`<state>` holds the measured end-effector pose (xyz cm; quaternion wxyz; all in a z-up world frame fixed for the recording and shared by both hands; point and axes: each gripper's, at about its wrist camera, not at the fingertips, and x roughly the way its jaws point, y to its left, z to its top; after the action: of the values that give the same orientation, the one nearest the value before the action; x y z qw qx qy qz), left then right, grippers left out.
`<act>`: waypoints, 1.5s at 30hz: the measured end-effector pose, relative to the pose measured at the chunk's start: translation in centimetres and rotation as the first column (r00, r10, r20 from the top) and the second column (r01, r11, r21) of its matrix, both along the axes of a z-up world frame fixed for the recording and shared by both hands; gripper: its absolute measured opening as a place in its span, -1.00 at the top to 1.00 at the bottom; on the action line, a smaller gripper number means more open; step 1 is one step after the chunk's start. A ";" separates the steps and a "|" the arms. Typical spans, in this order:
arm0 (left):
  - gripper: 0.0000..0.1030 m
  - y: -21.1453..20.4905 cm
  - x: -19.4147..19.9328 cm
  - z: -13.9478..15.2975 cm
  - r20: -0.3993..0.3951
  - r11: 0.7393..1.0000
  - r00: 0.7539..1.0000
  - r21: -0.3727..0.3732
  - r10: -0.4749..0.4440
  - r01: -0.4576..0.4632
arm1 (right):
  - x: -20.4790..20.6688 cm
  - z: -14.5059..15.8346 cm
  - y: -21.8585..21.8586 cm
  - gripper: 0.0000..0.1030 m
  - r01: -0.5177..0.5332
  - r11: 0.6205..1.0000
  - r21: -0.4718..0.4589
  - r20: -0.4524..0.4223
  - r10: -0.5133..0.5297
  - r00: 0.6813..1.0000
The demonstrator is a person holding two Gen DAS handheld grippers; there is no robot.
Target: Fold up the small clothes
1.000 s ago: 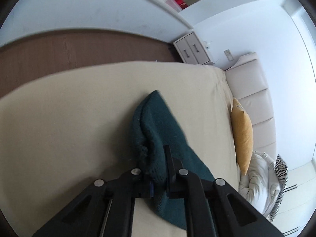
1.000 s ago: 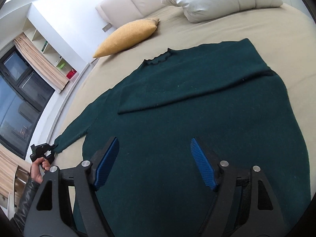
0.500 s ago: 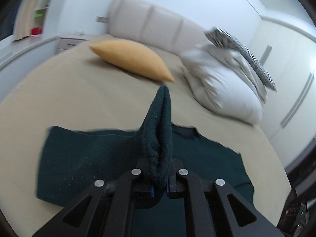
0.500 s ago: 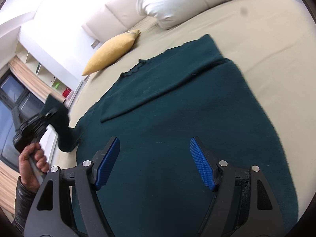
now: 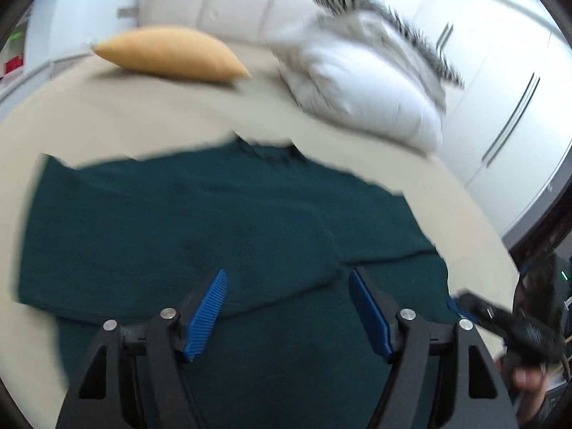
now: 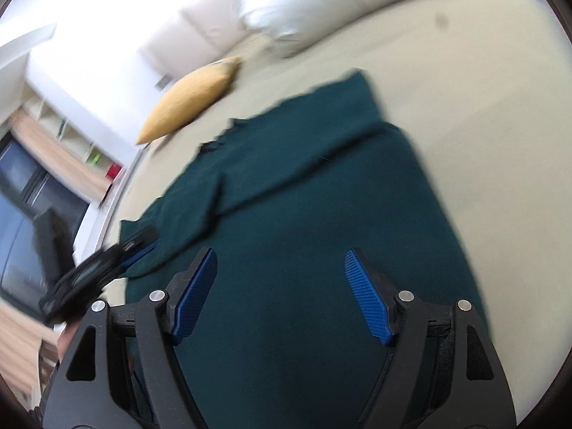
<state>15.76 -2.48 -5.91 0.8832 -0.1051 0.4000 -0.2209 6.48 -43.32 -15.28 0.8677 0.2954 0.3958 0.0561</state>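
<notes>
A dark green sweater [image 5: 214,221] lies flat on the beige bed [image 5: 107,118], with both sleeves folded across its body. It also shows in the right wrist view [image 6: 321,232]. My left gripper [image 5: 287,304] is open and empty, just above the sweater's lower part. My right gripper [image 6: 280,295] is open and empty over the sweater's lower half. The left gripper also appears at the left edge of the right wrist view [image 6: 107,254], blurred. The right gripper shows at the right edge of the left wrist view [image 5: 500,318].
A yellow cushion [image 5: 171,53] and a white pillow [image 5: 361,85] lie at the head of the bed, by a cream headboard [image 5: 214,3]. A striped cushion [image 5: 386,18] sits behind the pillow. White wardrobe doors [image 5: 511,114] stand to the right. Shelves and a window [image 6: 43,164] lie beyond the bed's left side.
My left gripper carried the sleeve over the sweater's body, let it go and opened. The sleeve now lies across the sweater. My right gripper stayed open and shifted slightly.
</notes>
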 end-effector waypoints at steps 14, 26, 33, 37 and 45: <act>-0.38 16.4 3.4 -1.7 -0.064 0.946 0.947 -0.069 0.313 -0.317 | 17.8 -2.6 11.3 0.64 -0.233 0.958 -0.167 -0.205 0.197 0.959; -0.39 16.4 6.6 -3.3 -0.129 0.940 0.936 -0.055 0.328 -0.338 | 16.9 5.3 6.9 0.89 -0.170 0.955 -0.242 -0.008 0.173 0.985; -0.38 13.7 10.3 -4.0 -0.130 0.945 0.936 0.050 0.327 -0.324 | 17.4 0.6 3.6 0.89 -0.149 0.957 -0.248 -0.083 0.132 0.988; -0.04 12.3 12.7 -5.0 -0.150 0.947 0.939 0.141 0.308 -0.288 | 17.6 -1.2 3.2 0.88 -0.151 0.962 -0.229 -0.103 0.131 0.986; 0.83 12.4 12.0 -4.3 -0.095 0.953 0.953 0.132 0.288 -0.274 | 17.7 -1.0 3.4 0.89 -0.133 0.962 -0.240 -0.078 0.117 0.990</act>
<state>27.76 9.92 -10.24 0.8863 -0.1212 0.4426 -0.0627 24.21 -39.92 -16.26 0.8793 0.1625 0.4446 0.0524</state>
